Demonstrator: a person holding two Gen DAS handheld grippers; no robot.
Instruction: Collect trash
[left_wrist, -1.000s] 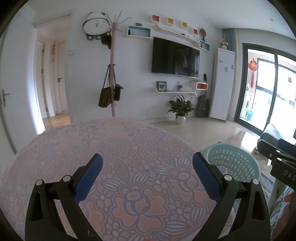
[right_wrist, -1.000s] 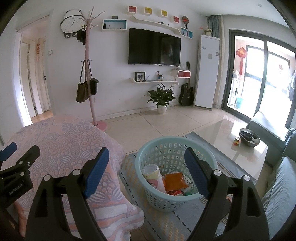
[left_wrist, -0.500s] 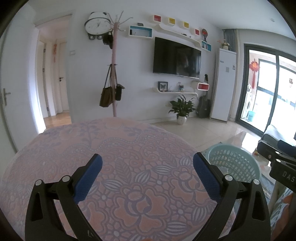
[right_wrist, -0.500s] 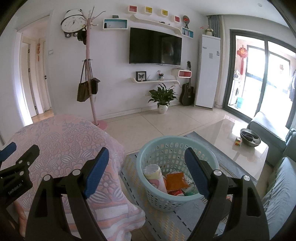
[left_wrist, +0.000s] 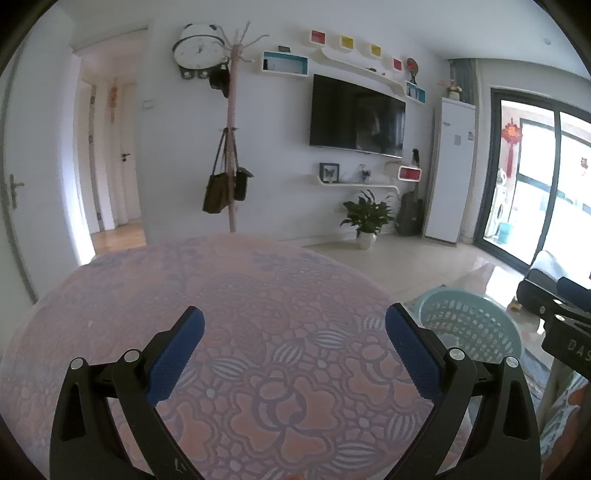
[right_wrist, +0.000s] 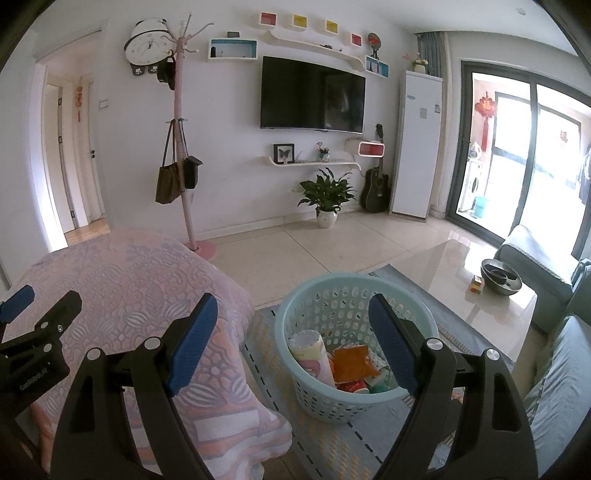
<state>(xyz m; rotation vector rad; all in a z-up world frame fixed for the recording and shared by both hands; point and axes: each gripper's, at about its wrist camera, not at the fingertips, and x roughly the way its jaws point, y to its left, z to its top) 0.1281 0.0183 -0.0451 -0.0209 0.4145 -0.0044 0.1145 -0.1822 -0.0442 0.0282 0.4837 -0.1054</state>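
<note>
A light blue laundry-style basket (right_wrist: 317, 295) stands on the rug right of the table; it also shows in the left wrist view (left_wrist: 469, 325). Inside it lie a white paper roll (right_wrist: 310, 350), an orange packet (right_wrist: 351, 363) and other small wrappers. My left gripper (left_wrist: 293, 343) is open and empty above the round table with the pink floral cloth (left_wrist: 221, 295). My right gripper (right_wrist: 293, 325) is open and empty, held above the gap between the table edge and the basket. No trash shows on the cloth.
A blue patterned rug (right_wrist: 332, 443) lies under the basket. A glass coffee table (right_wrist: 461, 277) with a dark bowl (right_wrist: 500, 275) stands at right, a grey sofa (right_wrist: 561, 387) beyond it. A coat rack (right_wrist: 184, 166) and potted plant (right_wrist: 327, 195) stand by the far wall.
Both views have shifted only slightly. Both grippers stay open and empty.
</note>
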